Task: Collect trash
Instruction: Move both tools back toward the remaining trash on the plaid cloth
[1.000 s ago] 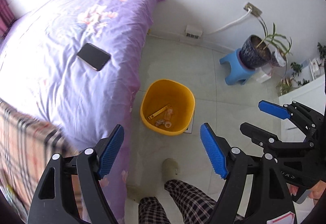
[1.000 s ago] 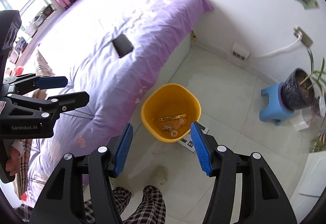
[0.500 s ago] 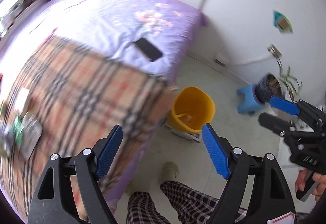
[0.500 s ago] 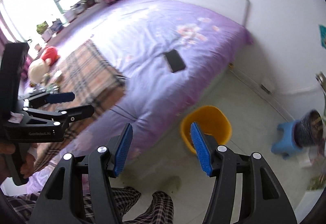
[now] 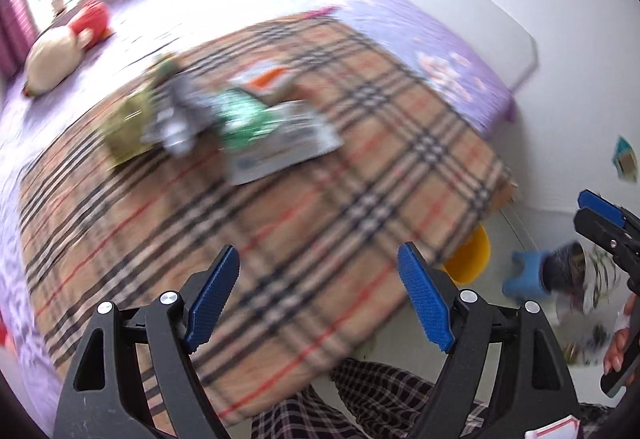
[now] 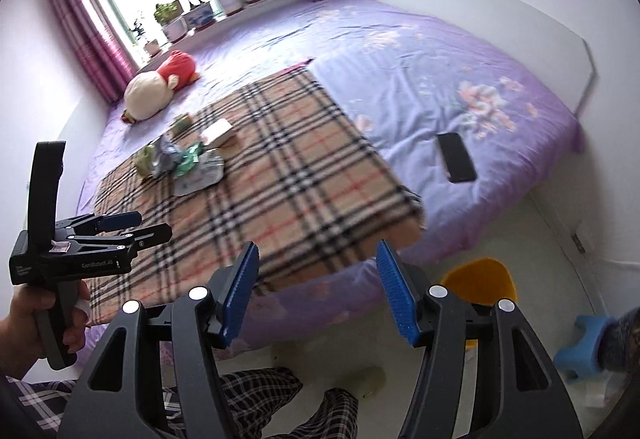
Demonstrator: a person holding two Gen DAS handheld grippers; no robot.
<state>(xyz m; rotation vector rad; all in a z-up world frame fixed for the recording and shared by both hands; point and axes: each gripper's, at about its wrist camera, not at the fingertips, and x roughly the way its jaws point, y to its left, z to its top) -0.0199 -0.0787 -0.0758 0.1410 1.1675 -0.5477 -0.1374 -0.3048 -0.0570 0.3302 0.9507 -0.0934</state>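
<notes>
On the left, the left gripper (image 6: 132, 225) hangs over the plaid blanket (image 6: 280, 175) with its jaws spread and nothing between them. The trash (image 6: 184, 163), some crumpled wrappers and a small box, lies in a heap on the blanket's far left part. The right gripper (image 6: 316, 295) has spread, empty jaws too. On the right, the yellow bin (image 6: 480, 275) stands on the floor beside the bed (image 6: 420, 79).

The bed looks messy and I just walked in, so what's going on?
A person holds a gripper in each hand over the bed. The left gripper and right gripper are both open and empty. Wrappers lie on the plaid blanket; the yellow bin waits on the floor.
</notes>
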